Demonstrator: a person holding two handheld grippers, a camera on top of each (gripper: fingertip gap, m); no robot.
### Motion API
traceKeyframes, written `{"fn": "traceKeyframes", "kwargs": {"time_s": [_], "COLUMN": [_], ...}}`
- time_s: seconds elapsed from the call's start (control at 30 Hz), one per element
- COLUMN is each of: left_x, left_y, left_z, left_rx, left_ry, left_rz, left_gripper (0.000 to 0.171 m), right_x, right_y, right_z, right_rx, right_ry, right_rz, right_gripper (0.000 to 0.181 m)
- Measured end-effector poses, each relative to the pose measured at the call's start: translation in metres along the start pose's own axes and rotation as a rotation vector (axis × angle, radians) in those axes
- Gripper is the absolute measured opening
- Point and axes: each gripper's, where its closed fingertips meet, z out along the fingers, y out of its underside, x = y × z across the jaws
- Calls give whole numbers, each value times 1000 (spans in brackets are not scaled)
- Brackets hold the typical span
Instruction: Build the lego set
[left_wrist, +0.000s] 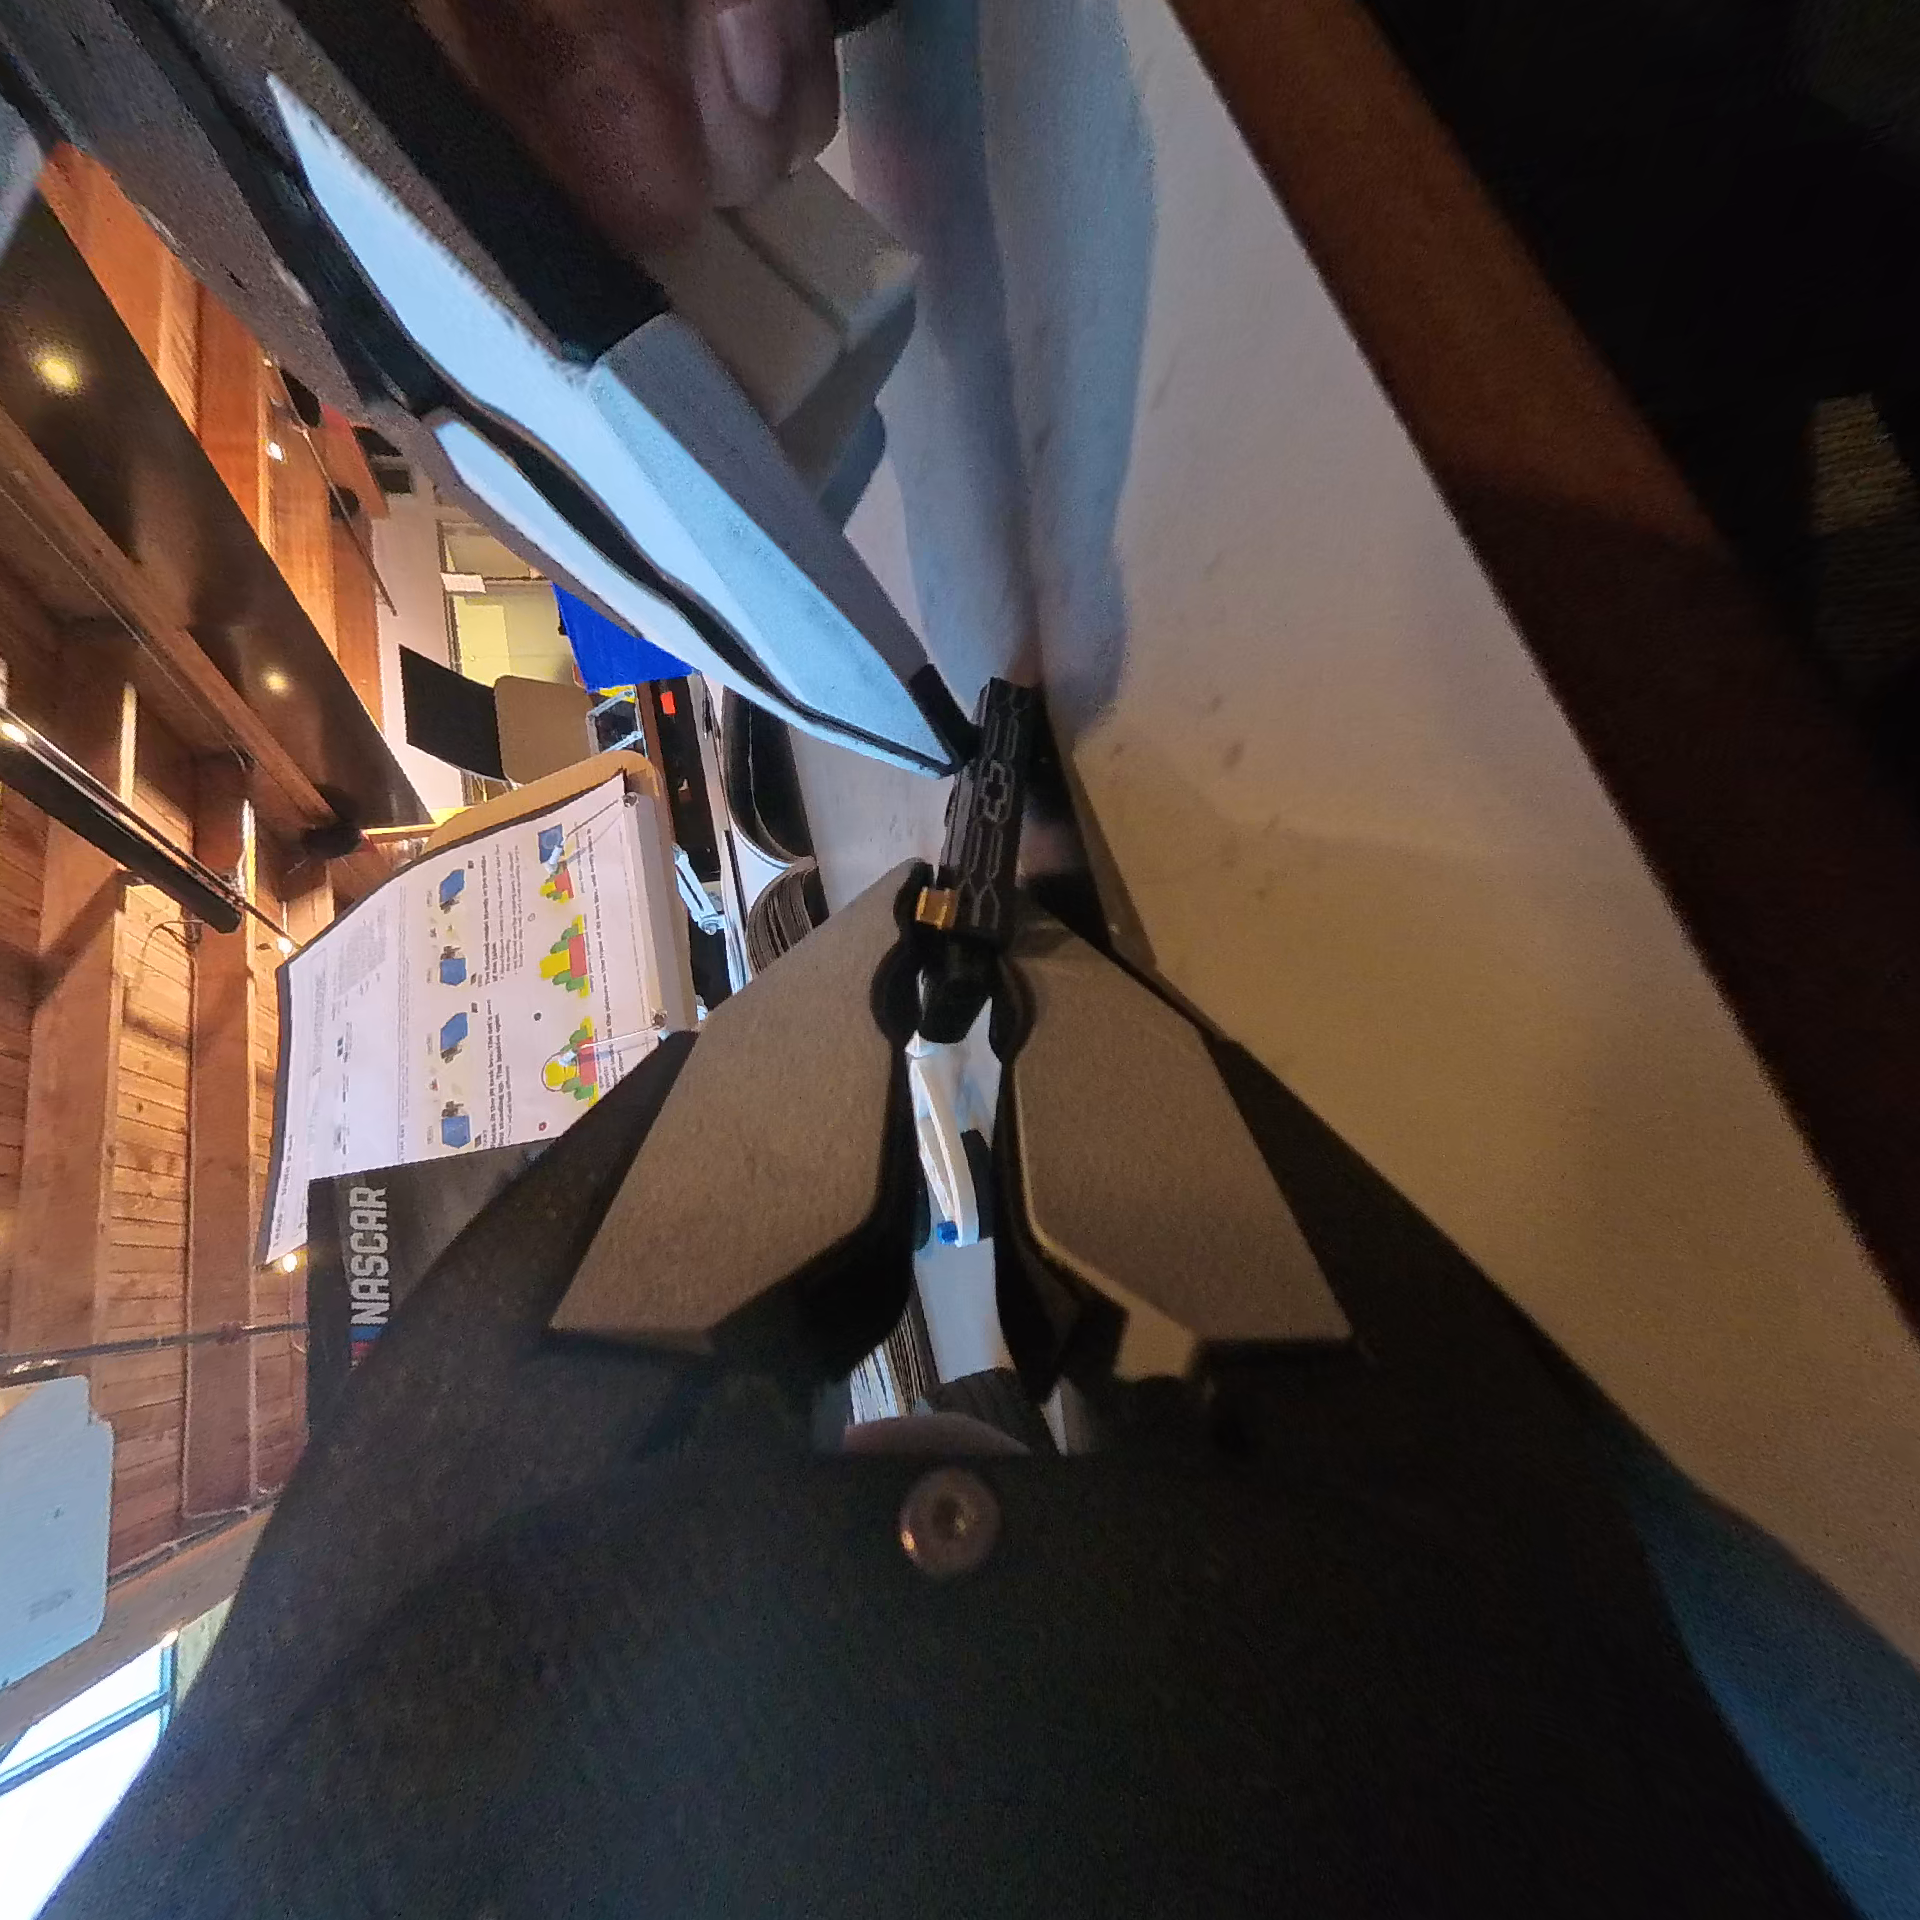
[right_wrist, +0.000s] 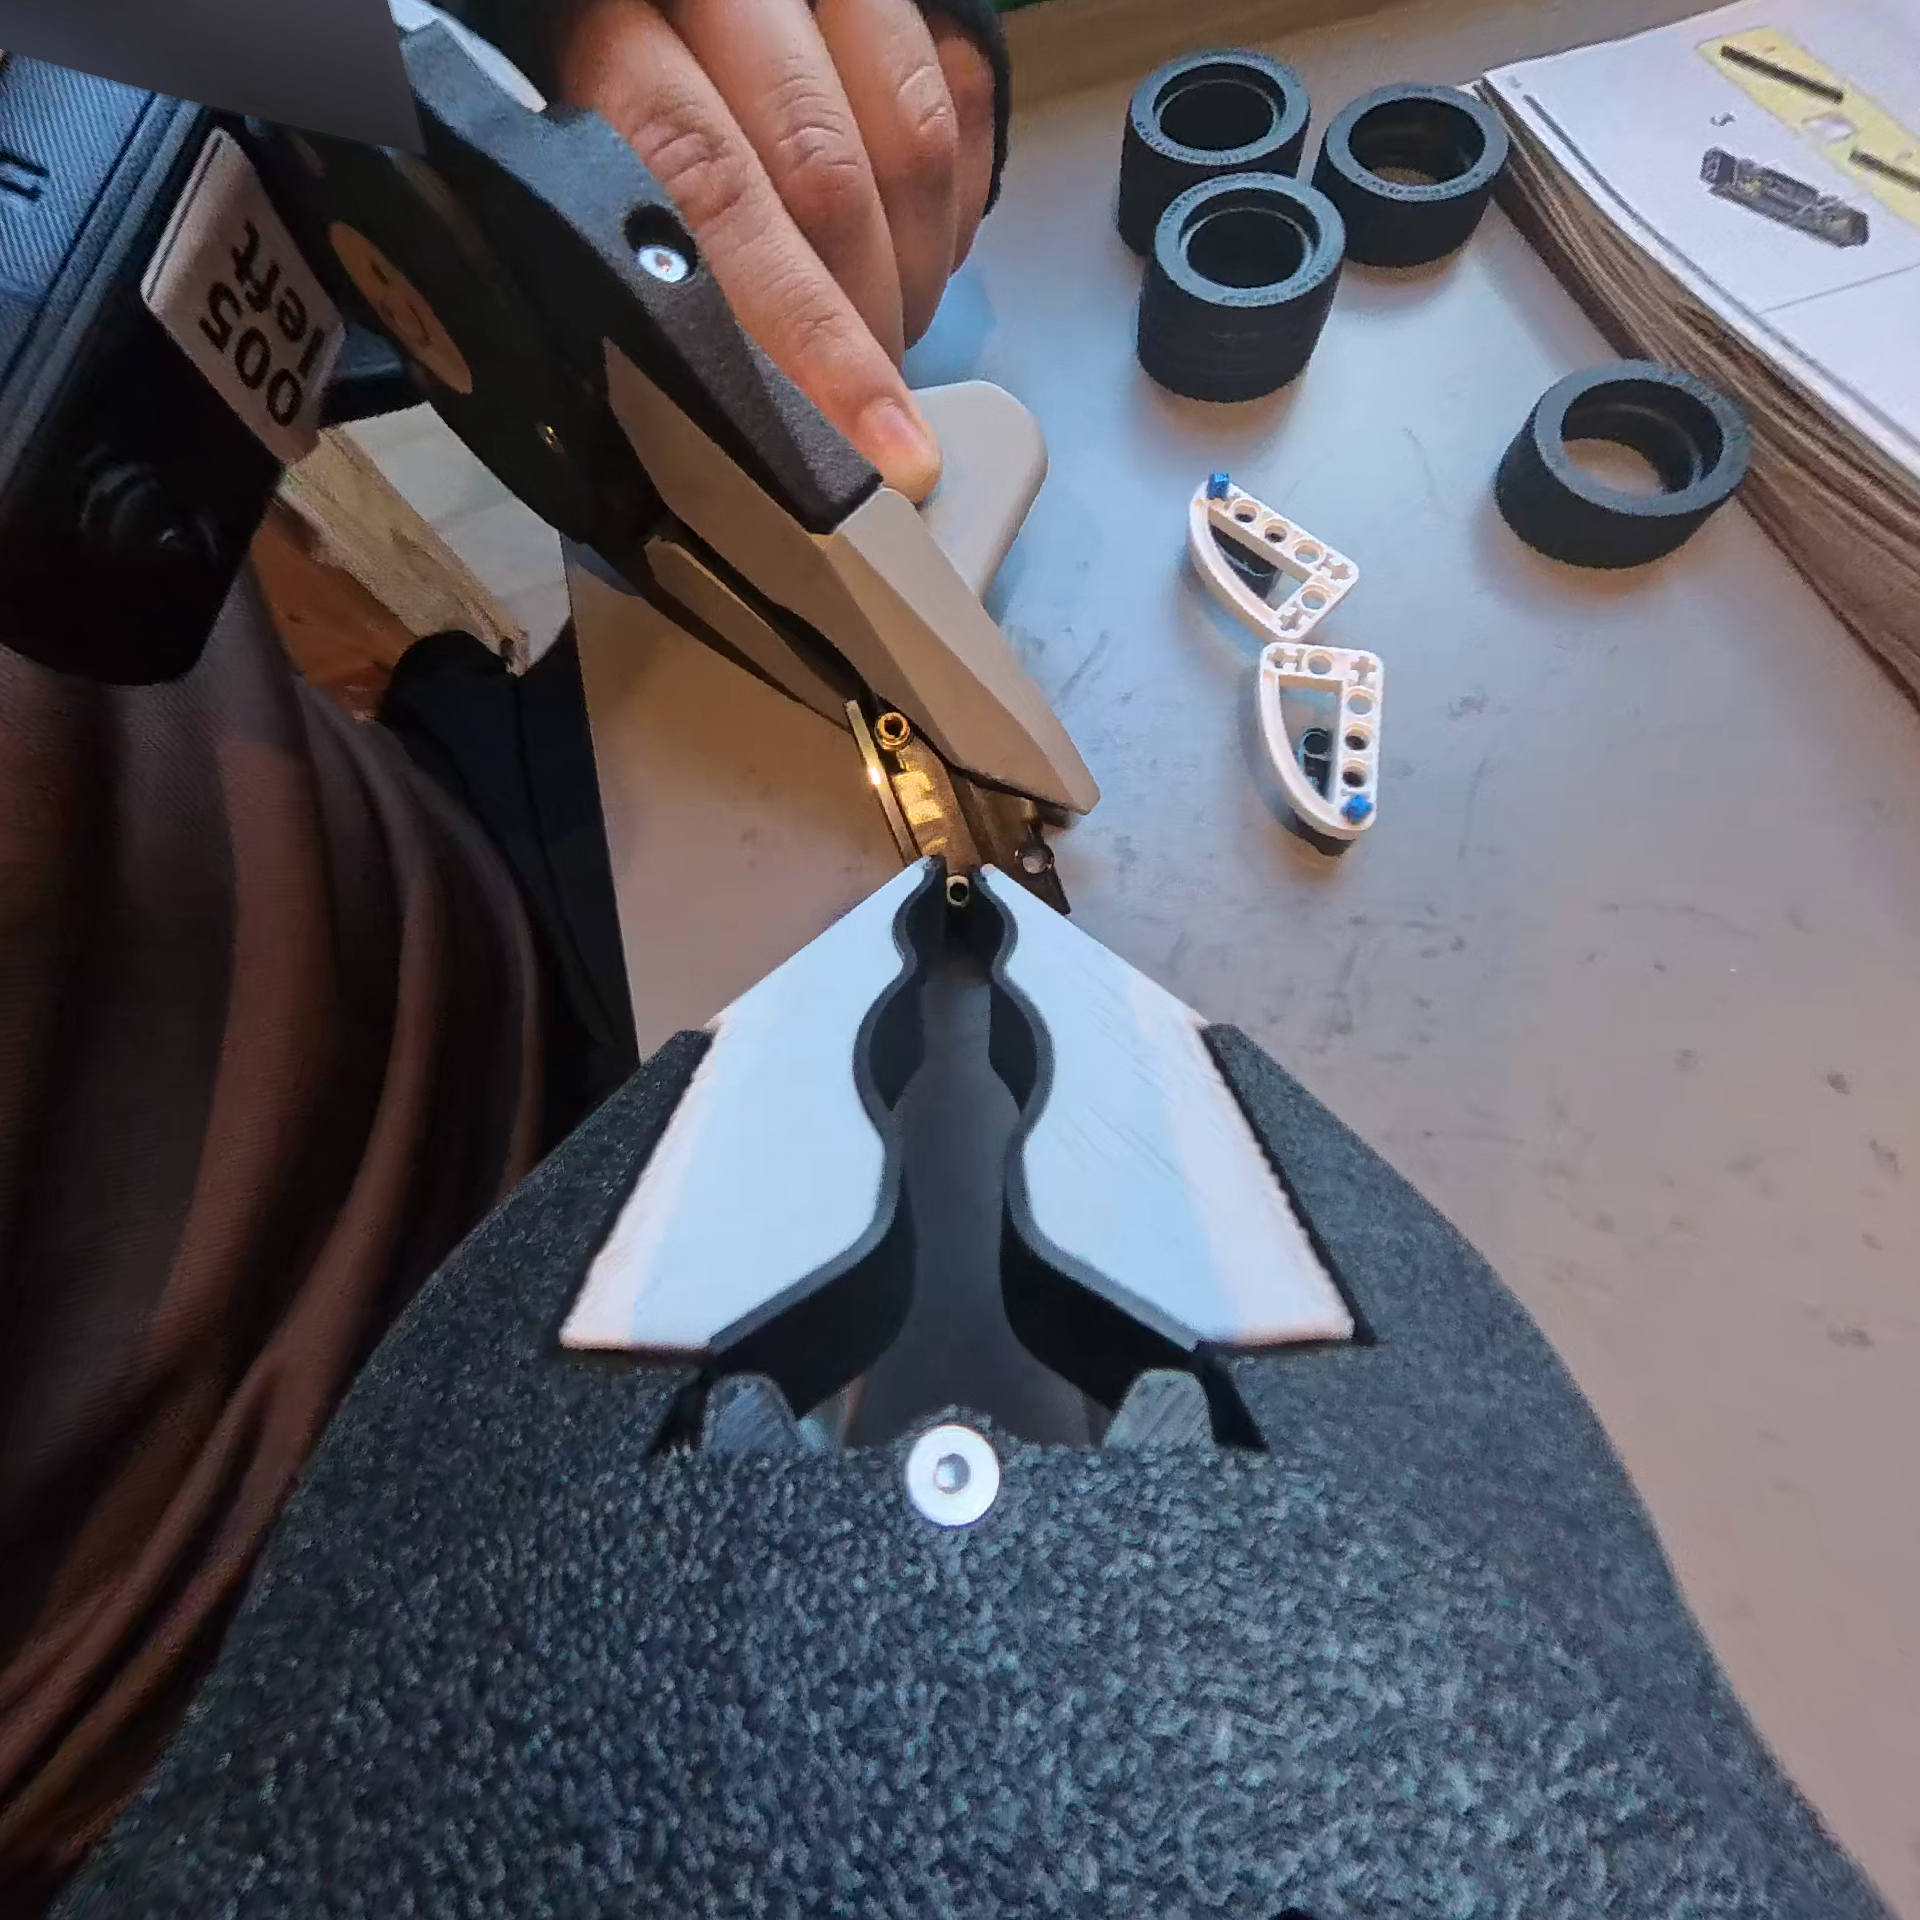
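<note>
Two grippers meet tip to tip above the table (right_wrist: 1455, 1039): left gripper (right_wrist: 987, 800) pinches the black beam (left_wrist: 992, 821), steadying it while right gripper (right_wrist: 956, 883), jaws closed on a pin (right_wrist: 956, 890), lines it up. Spare tyres (right_wrist: 1236, 291) wait nearby.

2 close wrist views, facing tongs

I'm seeing warm wooden plank walls (left_wrist: 156, 1039) and beams, small ceiling spotlights (left_wrist: 57, 369) glowing. Daylight is coming through a window (left_wrist: 83, 1745). A pale scuffed tabletop (right_wrist: 1455, 1039) is catching the light.
</note>
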Motion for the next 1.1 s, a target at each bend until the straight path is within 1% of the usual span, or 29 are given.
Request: {"fn": "traceKeyframes", "kwargs": {"time_s": [0.07,0.13,0.17,0.2,0.27,0.3,0.33,0.37,0.43,0.47,0.5,0.53,0.6,0.63,0.67,0.73,0.9,1.1], "left_x": [0,1,1,1,1,1,1,1,1,1,2,3,2,3,3,3,3,3], "left_y": [1,1,1,1,2,3,2,2,0,-2,-7,-10,-12,-11,-7,-3,-3,-2], "left_z": [0,1,1,1,1,2,3,4,4,3,2,1,0,1,2,4,5,7], "left_rx": [-8,-19,-24,-20,-20,-17,-1,21,61,84,120,148,161,151,134,120,118,106], "left_ry": [-1,1,0,1,16,16,18,25,8,4,5,8,-3,3,9,6,4,7], "left_rz": [-3,-12,-18,-28,-67,-76,-83,-82,-40,-14,7,33,58,48,41,42,53,55], "left_gripper": [7,6,6,6,6,6,6,6,5,5,6,6,5,5,6,6,6,6], "right_x": [2,13,21,29,27,24,26,25,11,9,7,4,1,-1,-1,-4,0,-1], "right_y": [-1,-3,-2,1,-7,-14,-17,-14,-12,-12,-10,-9,-6,-4,-4,-3,3,2], "right_z": [0,-3,-7,-11,-21,-28,-34,-37,-37,-35,-30,-24,-13,-11,-10,-10,-8,-4], "right_rx": [-3,9,11,15,110,167,181,156,109,83,45,9,-46,-68,-76,-83,-111,-100], "right_ry": [65,201,255,274,169,131,129,114,3,-28,-55,-85,-100,-100,-89,-103,-78,-108], "right_rz": [-56,-94,-84,-46,82,99,83,44,-16,-24,-29,-37,-76,-103,-118,-112,-98,-67], "right_gripper": [3,0,0,0,0,0,0,0,1,9,13,12,10,4,3,3,7,4]}}
